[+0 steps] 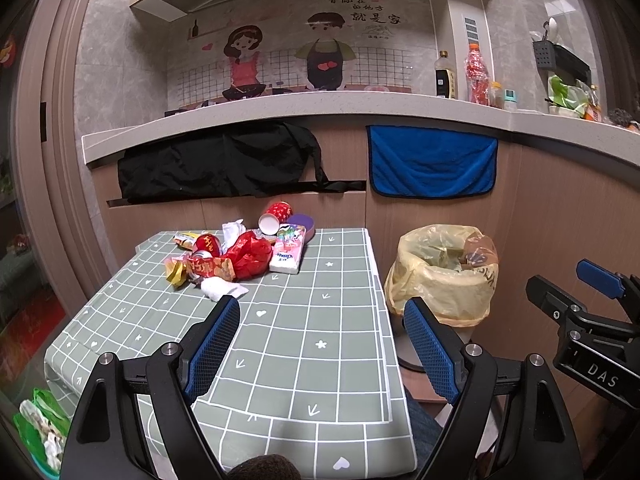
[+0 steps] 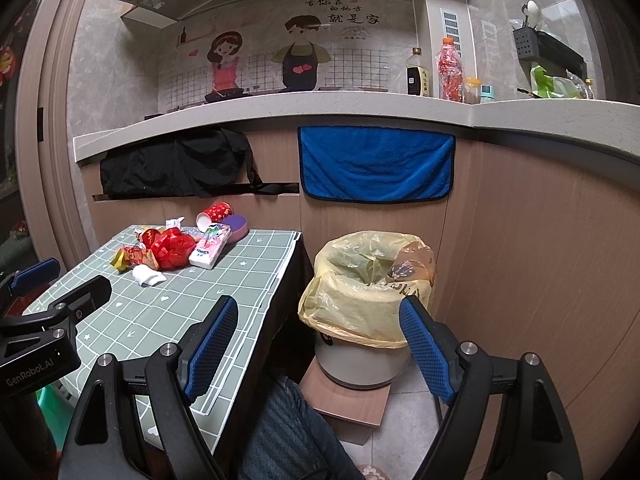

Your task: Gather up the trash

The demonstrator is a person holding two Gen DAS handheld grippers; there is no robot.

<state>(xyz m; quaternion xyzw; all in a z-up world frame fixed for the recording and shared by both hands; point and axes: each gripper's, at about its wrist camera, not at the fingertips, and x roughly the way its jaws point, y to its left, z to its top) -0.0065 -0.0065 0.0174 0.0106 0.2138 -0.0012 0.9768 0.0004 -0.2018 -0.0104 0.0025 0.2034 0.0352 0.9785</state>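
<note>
We hold both tools back from a kitchen table (image 1: 320, 320) where the clearing has, by our reading, barely begun: the litter heap (image 1: 236, 250) sits bunched in the upper left of the left wrist view, at the far left corner of the checked cloth, and none of it is in our grip. The left gripper (image 1: 322, 344) hangs over the near half of the table with its blue pads spread wide and nothing between them; the right gripper (image 2: 318, 344) hangs lower centre in its own view, likewise spread and empty, framing the bin (image 2: 366, 308) that stands on the floor just beside the table's right edge. The yellow liner already holds some crumpled bags, so a little may be done, though we cannot say from where it came.

Still to go, we judge: the red foil wrapper (image 1: 250, 254), the white tissue wad (image 1: 222, 290) nearest us, the tissue pack (image 1: 288, 254) and the red paper cup (image 1: 276, 216).

The cup lies on its side, its long axis running from upper right to lower left in the frame, white mouth turned down-left towards us. The tissue pack lies flat, its long axis running away from us, nearly up the frame
</note>
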